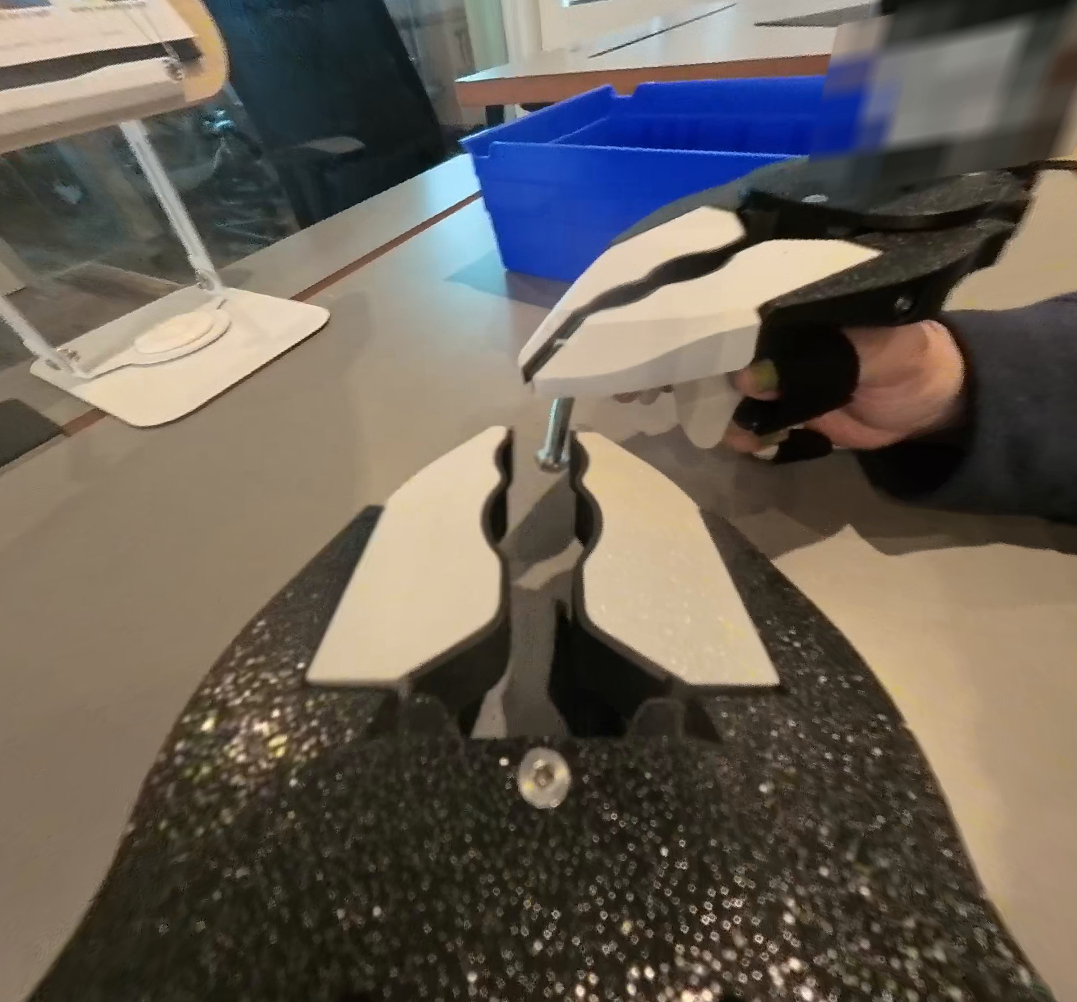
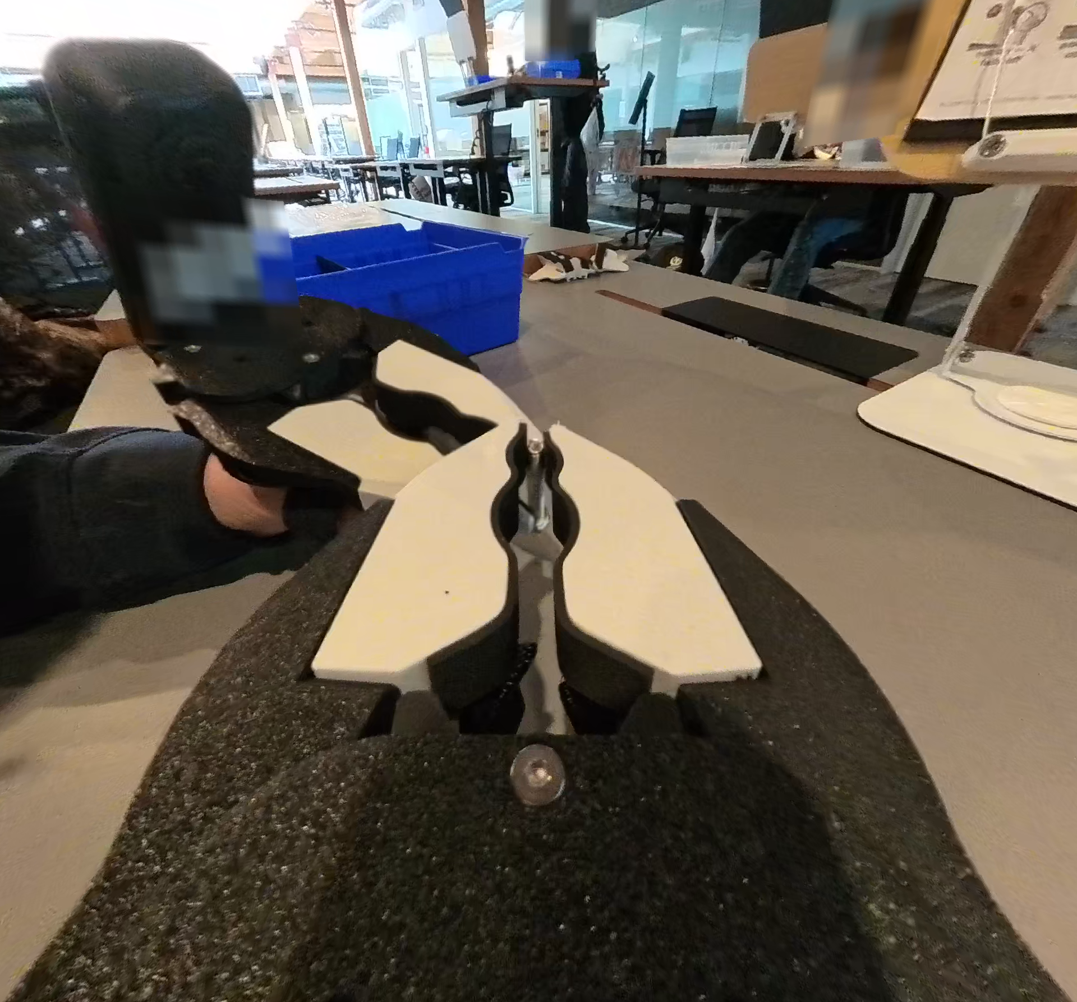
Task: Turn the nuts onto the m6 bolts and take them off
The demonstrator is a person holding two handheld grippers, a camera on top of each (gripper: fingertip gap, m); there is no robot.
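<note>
With right gripper (image 1: 527, 371) clamped on bolt (image 1: 553, 438), left fingers (image 1: 454, 508) apart: centre on the head, close squarely, avoid threads.

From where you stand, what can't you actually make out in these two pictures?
- Nut: none is plain in either view; the right gripper covers the bolt's upper end in the left wrist view.
- Blue bin: its walls hide its contents in both views.
- Left gripper: the right gripper's fingers cover its tips in the right wrist view.
</note>
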